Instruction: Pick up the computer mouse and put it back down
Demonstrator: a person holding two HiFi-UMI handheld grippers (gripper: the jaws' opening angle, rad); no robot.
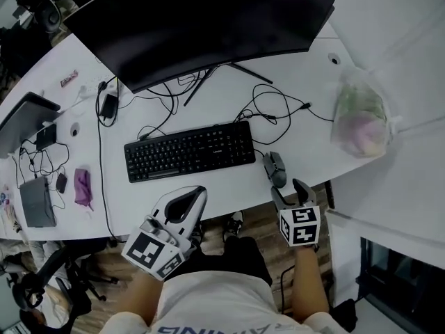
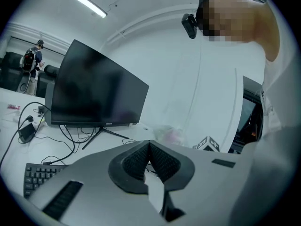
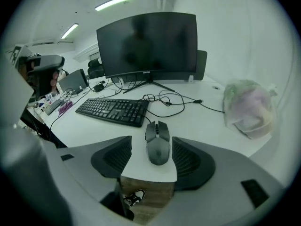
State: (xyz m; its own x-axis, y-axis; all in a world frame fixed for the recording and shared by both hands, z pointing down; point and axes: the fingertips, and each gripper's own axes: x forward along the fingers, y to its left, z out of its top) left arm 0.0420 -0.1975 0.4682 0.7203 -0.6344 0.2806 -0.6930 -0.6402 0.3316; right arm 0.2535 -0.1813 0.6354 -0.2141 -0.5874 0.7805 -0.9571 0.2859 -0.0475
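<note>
1. Right tool (image 1: 290,192): jaws wide apart, gripping nothing. Computer mouse (image 3: 157,145) lies just ahead at the worktop (image 3: 202,121) edge, centred on the gap, long axis along the tool's line.
2. Left tool (image 2: 149,149): jaws together, farther from the mouse.
3. Keyboard (image 3: 110,110) ahead-left, clear; nothing obstructs.

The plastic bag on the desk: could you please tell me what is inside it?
Pale green and pink shapes show through the plastic bag; its cloudy film hides what they actually are.

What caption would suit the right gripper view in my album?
Right tool, jaws open, framing a grey computer mouse on a white desk beside a keyboard.
</note>
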